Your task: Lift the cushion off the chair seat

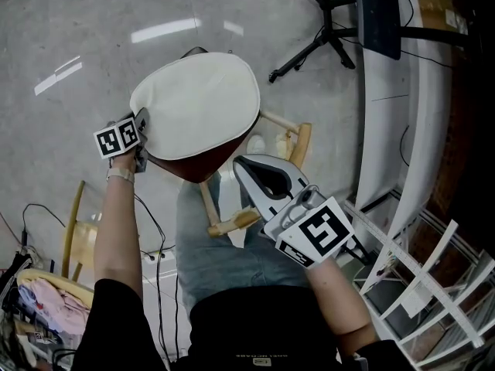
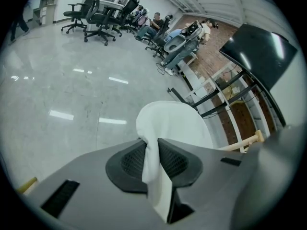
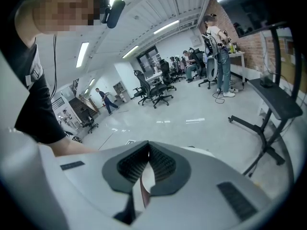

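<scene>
**Now: cushion (image 1: pixel 197 103) pinched at two rims, needs a clean lift off the chair (image 1: pixel 298 141)**

Status: left claw (image 2: pixel 152 150) is pinching the cream fabric at the cushion's left rim, and a fold of it runs straight between the pads. On the near-right rim, right claw (image 3: pixel 147 162) is pressed together on a thin sliver, cream over dark red.

The cushion hangs between the two, cream face up, with the dark red underside showing along my near edge. It sits over the wooden chair frame. The seat itself is hidden under it, so I can't confirm the far edge is clear.

How I'd run the lift:
- Raise both claws together at the same rate, so the cushion stays level and neither rim takes the whole load.
- Both grips are shallow, on the edge only. My read is that the right one is weaker and may slip if jerked, so go slow and don't twist.
- Go straight up until the underside clears the chair's wooden posts, then move sideways.
- Watch for ties to the frame. None are visible, but most of the underside is hidden.

Containers: none in play. The lower-left corner of the head view shows a heap of pink and pale cloth (image 1: pixel 42 300). I can't tell whether it's in a bin or just piled.
</scene>
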Available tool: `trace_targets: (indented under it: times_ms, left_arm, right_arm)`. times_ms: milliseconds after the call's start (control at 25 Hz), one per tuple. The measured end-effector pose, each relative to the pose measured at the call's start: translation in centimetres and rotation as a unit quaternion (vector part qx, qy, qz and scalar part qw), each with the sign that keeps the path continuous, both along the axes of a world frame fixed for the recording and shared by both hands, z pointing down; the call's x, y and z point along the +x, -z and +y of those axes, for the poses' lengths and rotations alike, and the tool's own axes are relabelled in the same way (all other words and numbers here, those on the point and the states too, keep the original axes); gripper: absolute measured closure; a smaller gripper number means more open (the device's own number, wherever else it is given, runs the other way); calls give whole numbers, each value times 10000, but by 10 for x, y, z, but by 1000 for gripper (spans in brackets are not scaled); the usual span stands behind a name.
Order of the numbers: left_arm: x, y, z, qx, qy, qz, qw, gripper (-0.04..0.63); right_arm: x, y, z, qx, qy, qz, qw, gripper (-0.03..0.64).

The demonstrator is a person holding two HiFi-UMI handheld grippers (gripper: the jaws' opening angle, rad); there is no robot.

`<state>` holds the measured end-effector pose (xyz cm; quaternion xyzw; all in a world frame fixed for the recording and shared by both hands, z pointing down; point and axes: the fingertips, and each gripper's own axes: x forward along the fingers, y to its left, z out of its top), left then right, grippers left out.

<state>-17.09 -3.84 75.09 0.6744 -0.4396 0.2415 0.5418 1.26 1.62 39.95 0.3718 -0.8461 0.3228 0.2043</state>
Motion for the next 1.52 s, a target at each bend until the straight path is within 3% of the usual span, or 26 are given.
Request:
trace_targets:
  times_ms: [560,1520]
  left_arm:
    - [20,69,12,90,132,-228,9996,534]
    - [94,246,27,1012,-84,-320,9943,541]
  right_arm:
    - [36,29,-10,16,-70,117,9999,611]
    - [63,96,-22,551,109,-291,9980,612]
